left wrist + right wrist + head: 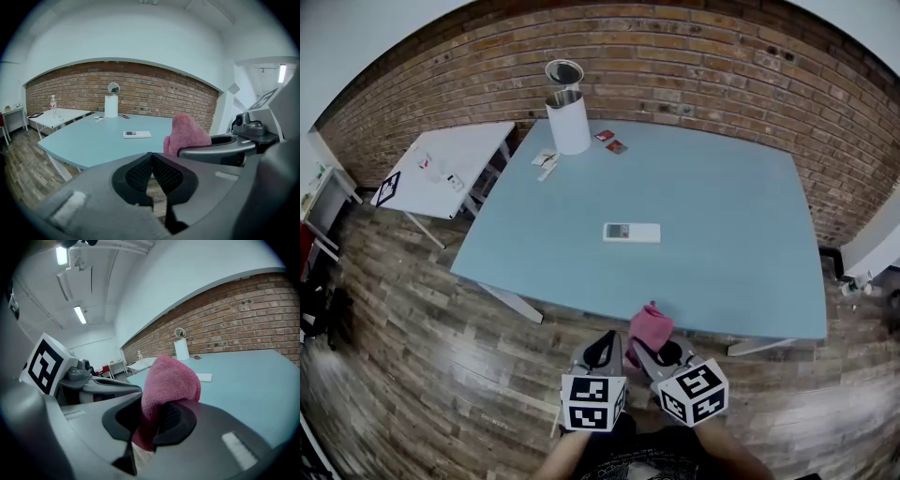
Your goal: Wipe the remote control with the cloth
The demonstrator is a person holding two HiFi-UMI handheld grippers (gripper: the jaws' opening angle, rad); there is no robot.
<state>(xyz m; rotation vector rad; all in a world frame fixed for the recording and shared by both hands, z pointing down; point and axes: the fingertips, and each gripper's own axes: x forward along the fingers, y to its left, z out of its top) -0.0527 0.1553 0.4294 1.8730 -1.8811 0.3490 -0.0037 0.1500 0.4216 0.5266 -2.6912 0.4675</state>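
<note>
Right gripper view is showing the fingers [173, 422] of your right gripper [153, 425] clamping the pink cloth [169, 380]; your left gripper [152, 172] is sitting with fingers shut, empty. The remote control [632, 232] is lying mid-table [741, 262], well ahead of both, so you are facing the reach: bringing the cloth down onto it.

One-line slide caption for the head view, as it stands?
The right gripper clamps a pink cloth beside the shut, empty left gripper, near the blue table where the white remote control lies.
</note>
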